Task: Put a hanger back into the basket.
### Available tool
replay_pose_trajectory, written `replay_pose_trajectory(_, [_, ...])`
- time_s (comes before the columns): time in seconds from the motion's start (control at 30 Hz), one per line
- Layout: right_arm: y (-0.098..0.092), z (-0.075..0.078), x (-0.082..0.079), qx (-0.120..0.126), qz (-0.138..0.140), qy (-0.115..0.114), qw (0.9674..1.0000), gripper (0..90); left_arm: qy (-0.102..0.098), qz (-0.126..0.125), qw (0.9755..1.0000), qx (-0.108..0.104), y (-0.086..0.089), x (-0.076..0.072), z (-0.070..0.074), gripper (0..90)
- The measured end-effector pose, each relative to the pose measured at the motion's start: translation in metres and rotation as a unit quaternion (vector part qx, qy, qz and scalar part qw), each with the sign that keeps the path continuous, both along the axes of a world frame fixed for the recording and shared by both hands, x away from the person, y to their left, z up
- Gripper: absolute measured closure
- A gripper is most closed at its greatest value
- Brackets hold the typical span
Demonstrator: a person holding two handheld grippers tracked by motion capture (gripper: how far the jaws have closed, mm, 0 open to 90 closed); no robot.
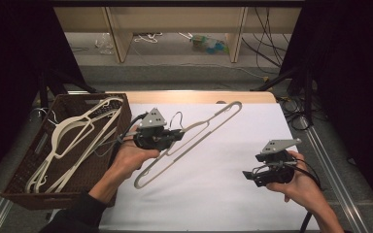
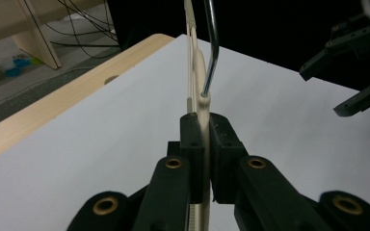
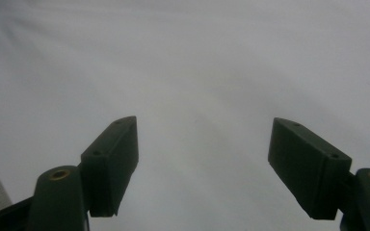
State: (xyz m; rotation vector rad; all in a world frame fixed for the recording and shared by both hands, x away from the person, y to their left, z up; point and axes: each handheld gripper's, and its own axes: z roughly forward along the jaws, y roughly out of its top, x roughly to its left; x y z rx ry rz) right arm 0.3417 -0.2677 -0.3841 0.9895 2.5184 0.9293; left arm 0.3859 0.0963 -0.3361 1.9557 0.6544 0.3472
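Left gripper jaws pinch the hanger at its neck by the hook, holding it over the table beside the basket; right gripper jaws spread, empty — I'd keep the pinch firm so it can't swivel.

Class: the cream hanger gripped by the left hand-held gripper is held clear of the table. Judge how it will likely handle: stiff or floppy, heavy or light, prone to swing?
The cream hanger looks stiff: it keeps its shape though held at one spot. Probably light, being thin and open-framed. Since the left hand-held gripper pinches it near the metal hook, the long arms may pivot or swing.
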Motion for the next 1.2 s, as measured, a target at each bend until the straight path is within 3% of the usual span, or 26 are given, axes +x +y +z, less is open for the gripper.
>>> replay_pose_trajectory(0.07, [0.002,-0.004,-0.002,0.022,-0.017,0.000,0.9996,26.5,0.004,0.004,0.9999,-0.012,0.004,0.000,0.004,85.8])
replay_pose_trajectory(0.27, [0.004,-0.011,-0.009,0.046,-0.019,-0.018,0.9986,25.8,0.014,0.012,0.9989,-0.043,0.017,-0.001,0.017,85.9])
replay_pose_trajectory(0.33, [0.005,-0.016,-0.009,0.048,-0.017,-0.025,0.9984,25.3,0.010,0.015,0.9987,-0.048,0.022,-0.002,0.021,85.8])
replay_pose_trajectory(0.67, [0.008,-0.032,-0.013,0.048,-0.008,-0.015,0.9987,25.2,0.026,0.023,0.9960,-0.083,0.041,-0.008,0.036,85.9])
replay_pose_trajectory(0.77, [0.009,-0.032,-0.013,0.047,-0.010,-0.012,0.9988,25.2,0.044,0.029,0.9945,-0.090,0.045,-0.011,0.039,85.9])
replay_pose_trajectory(0.83, [0.010,-0.033,-0.013,0.048,-0.011,-0.011,0.9987,25.2,0.044,0.027,0.9946,-0.090,0.050,-0.012,0.042,85.9])
replay_pose_trajectory(0.97, [0.011,-0.033,-0.014,0.049,-0.005,-0.012,0.9987,25.2,0.053,0.039,0.9923,-0.105,0.066,-0.015,0.050,85.9])
replay_pose_trajectory(1.2, [0.013,-0.035,-0.014,0.052,-0.002,-0.001,0.9986,25.2,0.046,0.060,0.9914,-0.107,0.093,-0.015,0.068,85.9])
